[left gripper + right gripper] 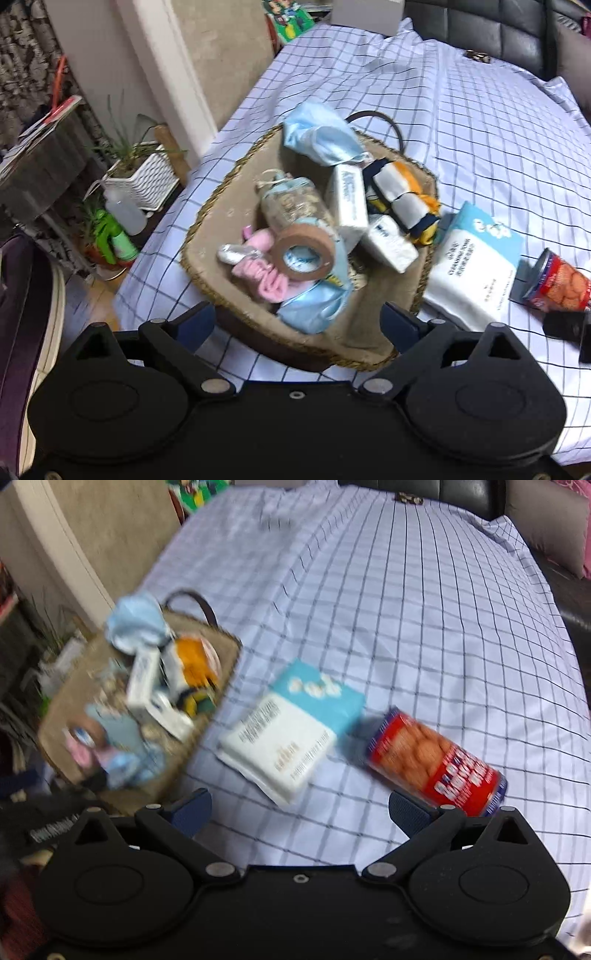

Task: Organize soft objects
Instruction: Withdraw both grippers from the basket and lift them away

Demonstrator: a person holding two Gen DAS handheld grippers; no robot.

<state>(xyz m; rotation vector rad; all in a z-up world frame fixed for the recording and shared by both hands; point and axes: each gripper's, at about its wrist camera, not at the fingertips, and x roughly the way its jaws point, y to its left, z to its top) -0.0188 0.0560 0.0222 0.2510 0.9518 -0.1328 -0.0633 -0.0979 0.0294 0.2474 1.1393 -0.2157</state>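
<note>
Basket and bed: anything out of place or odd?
Yes. The tape roll sits in the basket among soft things, a hard item. The can lies on its side on the sheet, beside the tissue pack.

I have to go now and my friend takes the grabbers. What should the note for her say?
Left gripper: open, empty, above the near edge of the basket.
Right gripper: open, empty, over the checked sheet, near the wipes pack and the can.
Done: masks, pink socks, tissue packs, rolled cloth, tape roll are in the basket.
Left: the wipes pack lies on the sheet beside the basket, probably next. The can is hard, so it likely stays out.
</note>
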